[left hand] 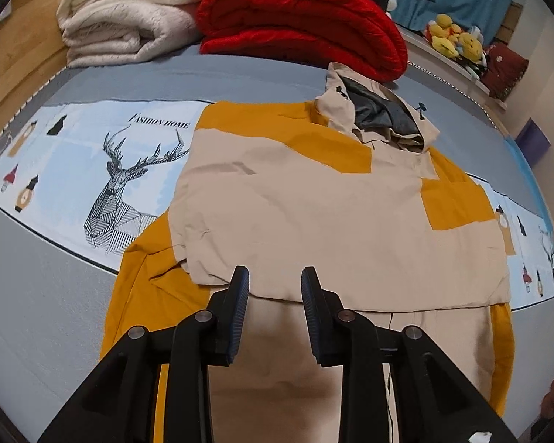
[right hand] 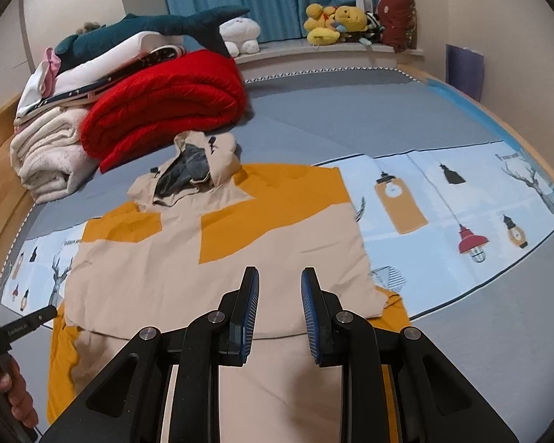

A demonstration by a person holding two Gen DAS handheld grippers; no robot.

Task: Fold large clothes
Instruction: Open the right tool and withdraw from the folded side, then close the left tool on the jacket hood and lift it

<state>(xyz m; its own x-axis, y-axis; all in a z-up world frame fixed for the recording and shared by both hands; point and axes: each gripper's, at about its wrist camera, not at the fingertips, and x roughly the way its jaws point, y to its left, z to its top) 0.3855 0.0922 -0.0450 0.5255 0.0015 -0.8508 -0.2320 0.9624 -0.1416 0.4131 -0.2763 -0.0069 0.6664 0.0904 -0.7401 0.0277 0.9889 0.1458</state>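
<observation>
Both released, left gripper (left hand: 275, 284) and right gripper (right hand: 280, 284) hover over the beige-and-mustard hooded fabric jacket (left hand: 314, 203), hood at 12 o'clock.

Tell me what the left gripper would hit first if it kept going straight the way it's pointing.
Most likely the beige and mustard jacket: the open left gripper points at its folded beige panel, with nothing showing between. Depth is hard to judge in the fisheye view.

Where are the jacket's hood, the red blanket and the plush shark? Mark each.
hood (left hand: 387, 118), left wrist view, on its grey lining.
red blanket (right hand: 173, 99), right wrist view, on its folded top.
plush shark (right hand: 158, 26), right wrist view, on its body.
</observation>
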